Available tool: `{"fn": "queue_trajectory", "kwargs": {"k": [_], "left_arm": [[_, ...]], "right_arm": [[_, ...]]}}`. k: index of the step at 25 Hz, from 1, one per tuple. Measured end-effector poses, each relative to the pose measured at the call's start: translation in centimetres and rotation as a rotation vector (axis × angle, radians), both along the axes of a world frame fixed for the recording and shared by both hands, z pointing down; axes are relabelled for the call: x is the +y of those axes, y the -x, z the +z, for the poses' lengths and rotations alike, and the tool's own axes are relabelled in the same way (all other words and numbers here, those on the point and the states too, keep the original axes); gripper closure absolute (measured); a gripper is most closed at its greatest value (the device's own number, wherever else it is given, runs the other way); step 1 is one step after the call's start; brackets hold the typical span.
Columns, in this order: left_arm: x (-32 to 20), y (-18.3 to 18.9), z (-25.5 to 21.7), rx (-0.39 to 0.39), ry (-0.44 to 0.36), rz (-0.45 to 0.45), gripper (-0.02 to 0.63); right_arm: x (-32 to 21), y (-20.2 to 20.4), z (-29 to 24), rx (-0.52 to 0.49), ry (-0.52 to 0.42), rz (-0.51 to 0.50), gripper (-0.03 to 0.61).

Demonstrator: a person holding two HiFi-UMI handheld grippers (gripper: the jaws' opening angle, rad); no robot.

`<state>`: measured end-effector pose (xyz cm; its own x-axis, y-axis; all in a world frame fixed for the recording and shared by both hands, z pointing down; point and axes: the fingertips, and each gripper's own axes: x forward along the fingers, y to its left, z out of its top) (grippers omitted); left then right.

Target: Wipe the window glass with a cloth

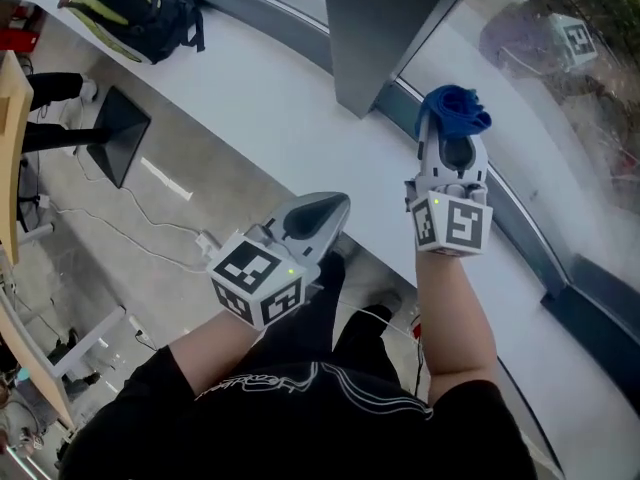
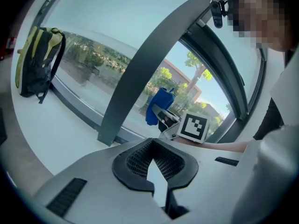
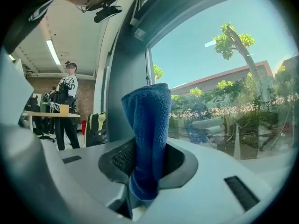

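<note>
A bunched blue cloth point(image 1: 455, 110) sticks up out of my right gripper point(image 1: 452, 136), which is shut on it and held over the white sill a short way from the window glass point(image 1: 545, 88). In the right gripper view the cloth point(image 3: 148, 129) stands upright between the jaws, with the glass point(image 3: 224, 92) just beyond it, apart from it. My left gripper point(image 1: 333, 208) hangs lower, off the sill's near edge, shut with nothing in it. From the left gripper point(image 2: 156, 174) view I see the cloth point(image 2: 159, 105) and the right gripper point(image 2: 170, 121) ahead.
A grey pillar point(image 1: 385, 28) splits the window just left of the cloth. The white sill point(image 1: 270, 98) runs along the glass, with a black and yellow backpack point(image 1: 135, 8) at its far end. A person point(image 3: 67, 108) stands in the room behind.
</note>
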<state>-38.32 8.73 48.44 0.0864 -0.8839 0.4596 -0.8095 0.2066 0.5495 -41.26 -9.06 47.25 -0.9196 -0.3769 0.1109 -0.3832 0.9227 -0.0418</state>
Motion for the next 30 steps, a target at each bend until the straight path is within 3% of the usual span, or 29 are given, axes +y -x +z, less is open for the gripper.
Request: {"fn": "queue_trajectory", "kwargs": {"k": [12, 23, 30], "left_arm": [[1.3, 0.9, 2.0, 0.010, 0.025, 0.015, 0.609], [0.1, 0.5, 2.0, 0.006, 0.026, 0.045, 0.609], [-2.0, -2.3, 1.7, 0.002, 0.021, 0.091, 0.609]], "right_arm": [[-2.7, 5.5, 6.0, 0.064, 0.025, 0.051, 0.485], [-4.1, 4.3, 6.1, 0.061, 0.049, 0.113, 0.485], [-5.4, 0.6, 5.4, 0.047, 0.037, 0.122, 0.486]]}}
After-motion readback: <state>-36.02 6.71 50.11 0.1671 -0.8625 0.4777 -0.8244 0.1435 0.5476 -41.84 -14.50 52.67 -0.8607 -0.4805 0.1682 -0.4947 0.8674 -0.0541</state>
